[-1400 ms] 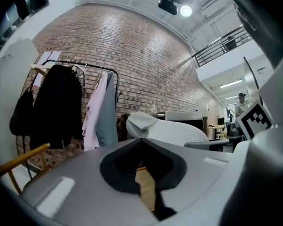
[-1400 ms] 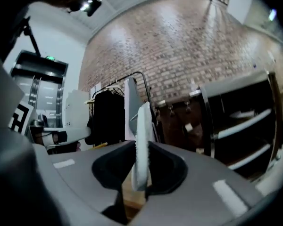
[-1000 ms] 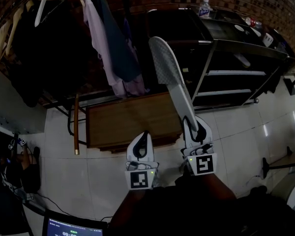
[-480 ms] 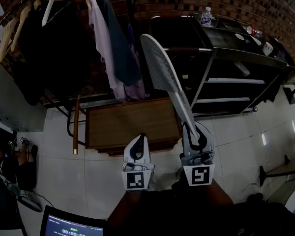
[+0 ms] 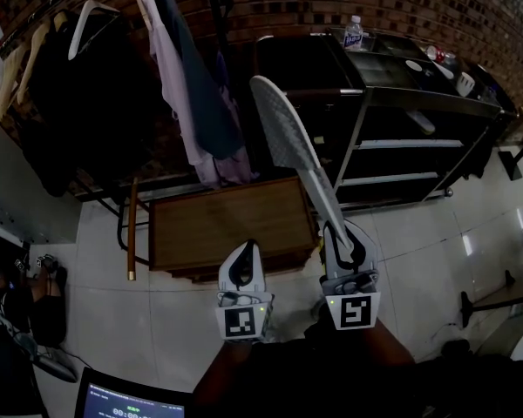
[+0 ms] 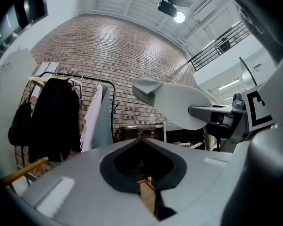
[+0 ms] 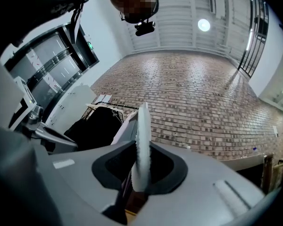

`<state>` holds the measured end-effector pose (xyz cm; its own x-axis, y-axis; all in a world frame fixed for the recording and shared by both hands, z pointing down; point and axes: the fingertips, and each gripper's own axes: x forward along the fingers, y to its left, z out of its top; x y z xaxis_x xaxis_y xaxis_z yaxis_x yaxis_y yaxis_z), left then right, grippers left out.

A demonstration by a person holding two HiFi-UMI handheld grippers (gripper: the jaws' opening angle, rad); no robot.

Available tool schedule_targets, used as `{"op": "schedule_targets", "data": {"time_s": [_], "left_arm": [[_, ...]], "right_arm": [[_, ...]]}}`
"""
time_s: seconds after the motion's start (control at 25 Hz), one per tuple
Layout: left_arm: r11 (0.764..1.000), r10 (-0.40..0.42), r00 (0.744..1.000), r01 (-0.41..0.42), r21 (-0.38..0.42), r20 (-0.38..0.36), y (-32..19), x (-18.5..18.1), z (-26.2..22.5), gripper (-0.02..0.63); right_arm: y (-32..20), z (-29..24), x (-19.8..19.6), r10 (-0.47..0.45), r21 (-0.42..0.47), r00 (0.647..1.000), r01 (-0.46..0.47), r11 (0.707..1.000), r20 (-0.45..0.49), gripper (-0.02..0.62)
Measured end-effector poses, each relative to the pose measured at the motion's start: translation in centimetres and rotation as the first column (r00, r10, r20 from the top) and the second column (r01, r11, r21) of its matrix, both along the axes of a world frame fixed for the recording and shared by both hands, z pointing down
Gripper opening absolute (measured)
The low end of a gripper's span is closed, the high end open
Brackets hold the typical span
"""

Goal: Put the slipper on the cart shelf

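A long white slipper (image 5: pixel 289 139) sticks up and away from my right gripper (image 5: pixel 338 233), which is shut on its heel end. Its textured sole faces left. In the right gripper view the slipper (image 7: pixel 142 140) stands edge-on between the pads of that gripper (image 7: pixel 140 175). My left gripper (image 5: pixel 247 252) hangs beside it, shut and holding nothing; in its own view the left gripper (image 6: pixel 141 144) shows its tips meeting, with the slipper (image 6: pixel 179 102) off to the right. The black cart (image 5: pixel 436 101) with metal shelves (image 5: pixel 401 143) stands beyond and to the right of the slipper.
A low wooden box (image 5: pixel 227 220) lies on the tiled floor just ahead of both grippers. A clothes rack (image 5: pixel 113 77) with hanging garments fills the left against the brick wall. A water bottle (image 5: pixel 355 33) and small items sit on the cart's top.
The right gripper has risen a little and rolled, so the slipper's tip leans further left. The left gripper has hardly moved.
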<state>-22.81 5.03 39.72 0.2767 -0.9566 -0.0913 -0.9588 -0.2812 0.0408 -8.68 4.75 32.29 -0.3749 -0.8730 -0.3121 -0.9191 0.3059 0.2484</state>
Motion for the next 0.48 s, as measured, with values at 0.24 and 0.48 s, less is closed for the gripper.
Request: {"op": "schedule_targets", "data": {"time_s": [0.24, 0.48], "left_arm": [[1.000, 0.021, 1.000, -0.021, 0.004, 0.001, -0.3, 1.9, -0.1, 0.017], [0.998, 0.061, 0.998, -0.061, 0.005, -0.010, -2.1, 5.1, -0.5, 0.017]], "right_arm": [[-0.1, 0.6, 1.9, 0.018, -0.011, 1.000, -0.018, 1.000, -0.001, 0.069], [-1.0, 1.7, 5.1, 0.052, -0.045, 0.998, -0.053, 0.998, -0.030, 0.070]]}}
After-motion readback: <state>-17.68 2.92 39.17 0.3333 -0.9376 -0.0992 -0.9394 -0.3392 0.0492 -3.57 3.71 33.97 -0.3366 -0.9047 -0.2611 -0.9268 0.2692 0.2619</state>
